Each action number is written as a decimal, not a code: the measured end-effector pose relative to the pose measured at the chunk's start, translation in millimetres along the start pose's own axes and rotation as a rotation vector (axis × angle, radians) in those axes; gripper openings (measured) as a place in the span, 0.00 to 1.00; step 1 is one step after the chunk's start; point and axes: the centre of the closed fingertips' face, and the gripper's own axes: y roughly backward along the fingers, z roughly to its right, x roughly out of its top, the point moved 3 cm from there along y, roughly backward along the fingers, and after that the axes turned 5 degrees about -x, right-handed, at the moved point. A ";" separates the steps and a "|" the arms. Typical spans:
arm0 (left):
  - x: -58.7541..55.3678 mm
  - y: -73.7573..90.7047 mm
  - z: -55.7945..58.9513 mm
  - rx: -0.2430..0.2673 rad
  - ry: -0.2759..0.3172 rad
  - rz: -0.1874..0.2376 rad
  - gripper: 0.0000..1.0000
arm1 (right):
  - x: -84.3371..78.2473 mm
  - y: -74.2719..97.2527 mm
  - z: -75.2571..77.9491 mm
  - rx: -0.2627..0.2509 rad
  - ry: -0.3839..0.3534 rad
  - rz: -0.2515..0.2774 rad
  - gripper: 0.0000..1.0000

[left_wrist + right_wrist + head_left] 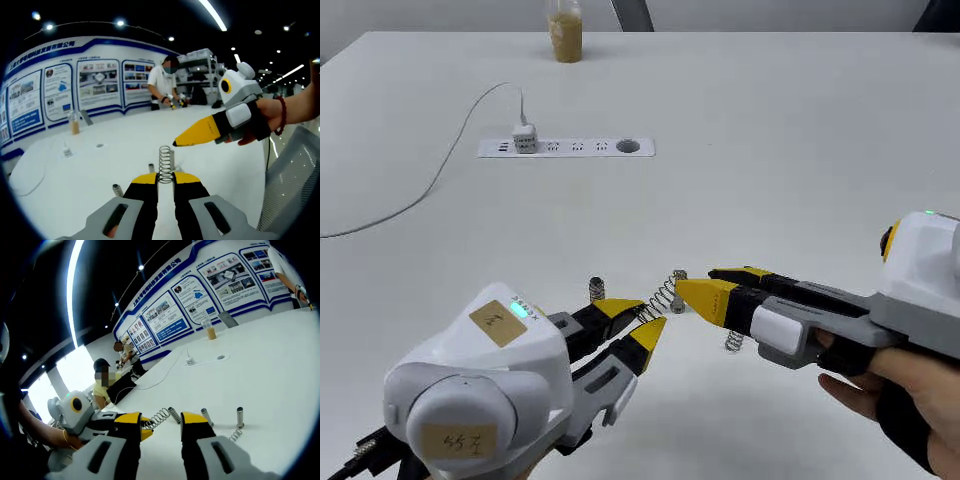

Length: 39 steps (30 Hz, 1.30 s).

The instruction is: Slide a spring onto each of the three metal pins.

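The left gripper [648, 313] pointed in from the near left corner of the white table [770, 150]. Its yellow-tipped jaws were pressed onto a silver coil spring [164, 162], which stuck out past the tips. The right gripper [696, 280], held in a hand [880, 390], pointed in from the right edge. Its jaws were spread and gripped nothing, with the tips close to the spring's free end.

Three short grey metal pins stood toward the table's near edge: one spring-covered pin [597, 290] and two bare pins [240, 417] [205, 415]. There were three springs in all: one pinched, one on its pin, and one loose spring [733, 342] lying on the table beside the pins.
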 end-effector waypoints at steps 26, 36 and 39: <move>15.0 6.2 8.8 -0.054 0.024 0.086 0.11 | 3.5 -10.2 -14.6 0.102 -0.266 0.069 0.13; 12.6 3.3 7.4 -0.038 -0.002 0.053 0.11 | 2.8 -11.4 -20.8 0.117 -0.197 0.070 0.11; 11.2 1.9 7.1 -0.036 -0.008 0.038 0.11 | 2.8 -12.2 -21.3 0.113 -0.160 0.068 0.11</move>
